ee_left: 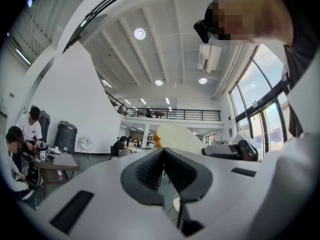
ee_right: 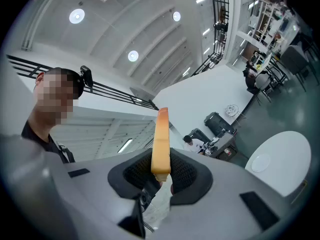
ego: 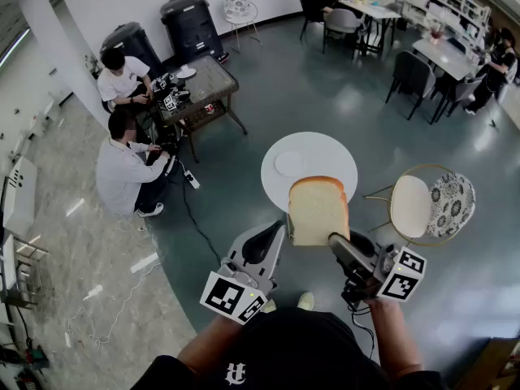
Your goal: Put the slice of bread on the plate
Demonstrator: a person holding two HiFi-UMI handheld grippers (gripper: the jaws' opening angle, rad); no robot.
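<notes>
A: Which tool do we read first, and what is its state?

B: We read the right gripper (ee_right: pixel 161 166) in its own view. Its two dark, ribbed pads (ee_right: pixel 136 173) are clamped on the slice of bread (ee_right: pixel 161 139), seen there edge-on as a thin upright slab with a golden-brown crust.

A: Where do we locate the slice in the head view?

B: The slice of bread (ego: pixel 318 210) stands upright in the air. The right gripper (ego: pixel 340 244) grips it at the lower right corner. Its broad face is pale and finely porous, with a square body, a domed top and a tan crust along the upper edge. In that view it overlaps the near rim of the table (ego: pixel 325 157).

A: And the plate?

B: The plate (ego: pixel 290 163) is round, smooth and white. It lies flat on the round white table, left of centre, with nothing on it. The slice is apart from it.

A: What do we record for the left gripper?

B: The left gripper (ee_left: pixel 163 154) has its jaws closed together, ribbed pads (ee_left: pixel 150 171) meeting with nothing between them. In the head view the left gripper (ego: pixel 275 232) sits just beside the slice, to its left.

A: Any nearby fixtures?

B: A chair (ego: pixel 410 205) with a thin wire frame and a round white seat stands right of the table, on a glossy grey floor (ego: pixel 268 112).
</notes>
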